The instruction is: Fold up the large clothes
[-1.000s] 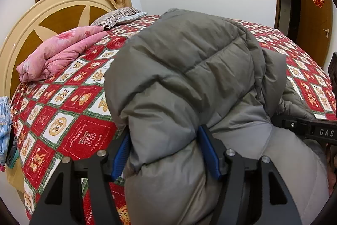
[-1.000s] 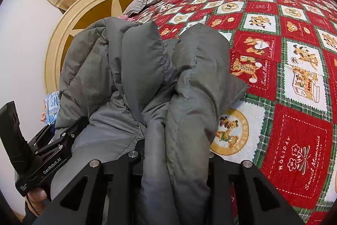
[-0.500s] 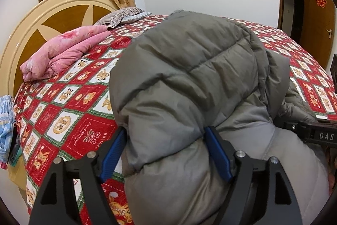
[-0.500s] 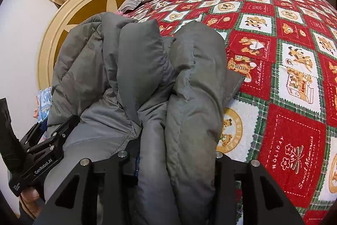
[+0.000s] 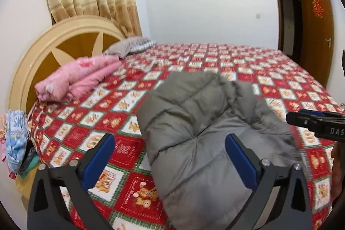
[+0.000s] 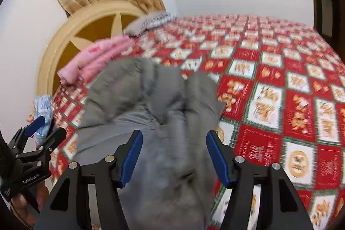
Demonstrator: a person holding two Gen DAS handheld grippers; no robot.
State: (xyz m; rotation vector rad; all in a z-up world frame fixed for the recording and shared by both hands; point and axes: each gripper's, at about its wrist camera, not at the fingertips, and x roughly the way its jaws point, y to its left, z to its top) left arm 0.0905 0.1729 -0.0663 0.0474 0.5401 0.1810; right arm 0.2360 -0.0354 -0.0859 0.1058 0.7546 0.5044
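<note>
Both claws have just been opening: the left gripper (image 5: 168, 156) is spread wide, the right gripper (image 6: 174, 157) partly, and nothing is pinched by either, though the grey puffer jacket (image 5: 200, 128) is seen between the pads. It's been left bundled on the quilt (image 5: 90, 122), near the pink blanket (image 5: 77, 77). Puffy stuff like that probably gets sprung back open once unpinned, so the fold could be lost.

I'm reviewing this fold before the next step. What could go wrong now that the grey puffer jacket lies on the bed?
1. The grey puffer jacket is thick and springy; with the left claw and right claw both just opened off it, the fold may puff open.
2. Its near part seems to reach the edge of the bed, so it could slide off.
</note>
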